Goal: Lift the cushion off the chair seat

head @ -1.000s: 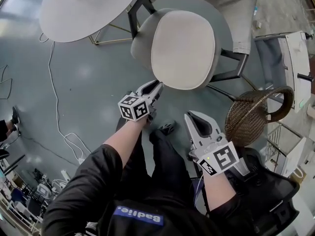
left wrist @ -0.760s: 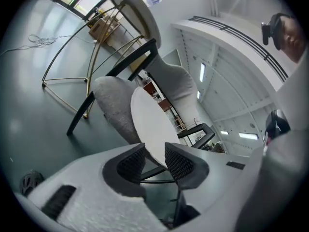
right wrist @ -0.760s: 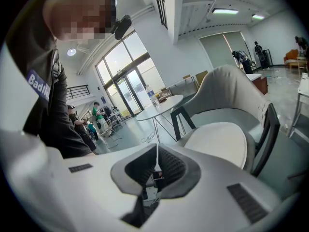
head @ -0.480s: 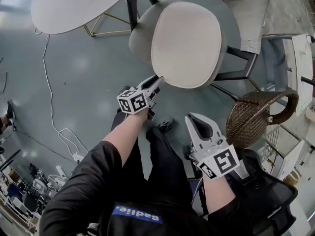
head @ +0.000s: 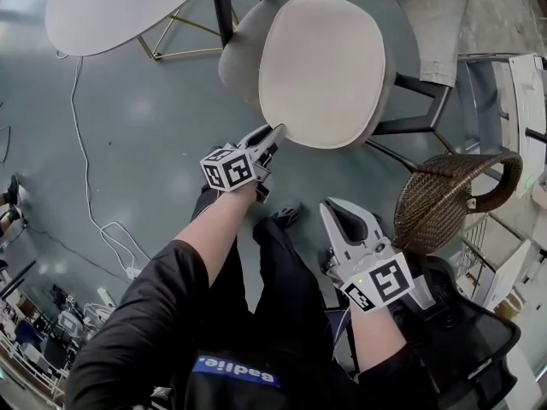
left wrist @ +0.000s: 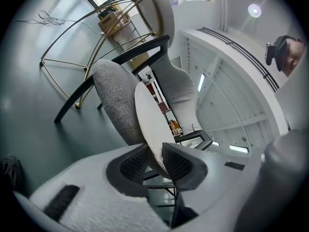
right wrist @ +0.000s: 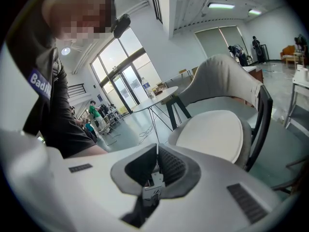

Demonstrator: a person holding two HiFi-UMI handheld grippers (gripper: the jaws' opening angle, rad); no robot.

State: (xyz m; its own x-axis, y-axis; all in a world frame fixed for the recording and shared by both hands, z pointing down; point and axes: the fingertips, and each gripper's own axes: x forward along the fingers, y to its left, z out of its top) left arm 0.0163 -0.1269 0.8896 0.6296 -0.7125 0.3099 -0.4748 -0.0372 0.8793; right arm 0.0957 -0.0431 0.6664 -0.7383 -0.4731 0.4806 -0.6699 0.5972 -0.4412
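The left gripper (head: 272,137) reaches forward to the near rim of the cushion (head: 320,67), and its jaws, which have just been closing, have that rim between them. In the left gripper view the pads (left wrist: 176,162) meet the pale edge of the cushion from either side, so the gripper has a thin bite on the cushion's border and nothing more. The right gripper (head: 329,205) hangs lower and nearer the person's body, well apart from the chair (head: 238,58), pointing towards it. Its jaws stand together with nothing between them, as the right gripper view shows.

The cushion is off-white and rounded, and lies flat on the grey seat of the chair, filling most of it. The chair's dark legs stand on a grey-green floor. A round pale table (head: 120,7) on thin golden legs stands beyond the chair to the left. A brown wicker basket (head: 444,199) with a handle sits to the right, near the right gripper. A white cable (head: 81,143) trails over the floor on the left.
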